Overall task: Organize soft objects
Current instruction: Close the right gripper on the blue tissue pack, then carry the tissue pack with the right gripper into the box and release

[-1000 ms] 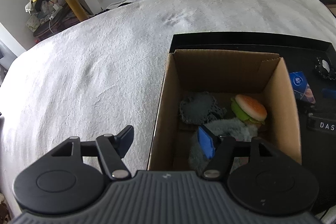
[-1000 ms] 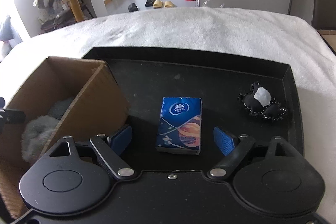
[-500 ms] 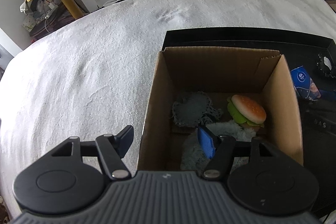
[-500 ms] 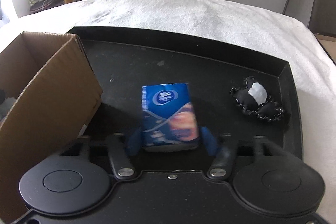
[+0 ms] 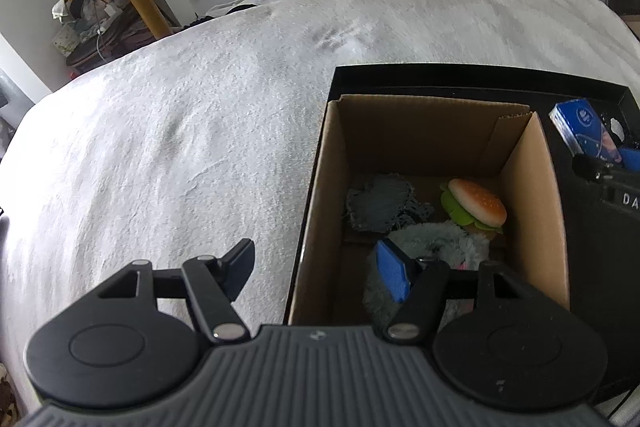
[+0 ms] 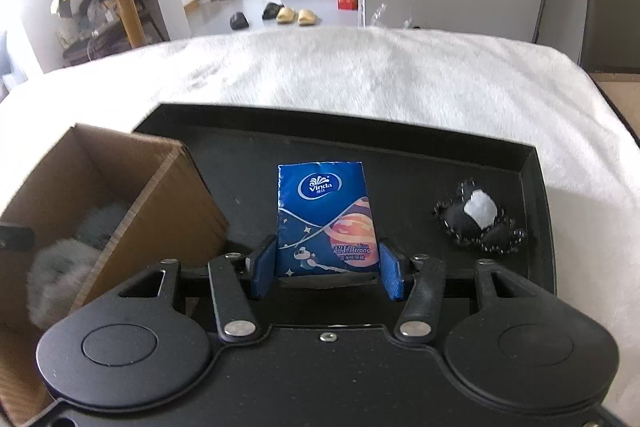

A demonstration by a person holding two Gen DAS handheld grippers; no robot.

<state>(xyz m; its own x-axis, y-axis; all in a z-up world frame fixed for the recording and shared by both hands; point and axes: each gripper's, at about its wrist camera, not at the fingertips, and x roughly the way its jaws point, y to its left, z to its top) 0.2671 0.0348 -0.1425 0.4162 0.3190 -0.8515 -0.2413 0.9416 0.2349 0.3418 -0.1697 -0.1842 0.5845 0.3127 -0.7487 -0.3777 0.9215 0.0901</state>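
Observation:
A blue tissue pack (image 6: 324,219) is pinched at its lower sides by my right gripper (image 6: 327,271), which is shut on it and holds it upright above the black tray (image 6: 400,155). In the left wrist view the same tissue pack (image 5: 580,127) shows just right of the cardboard box (image 5: 520,187). Inside the box lie a burger toy (image 5: 478,203), a grey knitted cloth (image 5: 380,203) and a grey fluffy plush (image 5: 436,239). My left gripper (image 5: 316,263) is open and straddles the box's left wall, one finger inside and one outside.
A small black-and-white soft toy (image 6: 478,219) lies on the tray's right side. The cardboard box (image 6: 176,203) stands in the tray's left part. The tray rests on a white fleece blanket (image 5: 180,127). Behind are a floor with slippers and a cluttered table.
My right gripper has shut on the tissue pack, which lay flat on the tray, and raised it upright. The left gripper has stayed open at the box's left wall.

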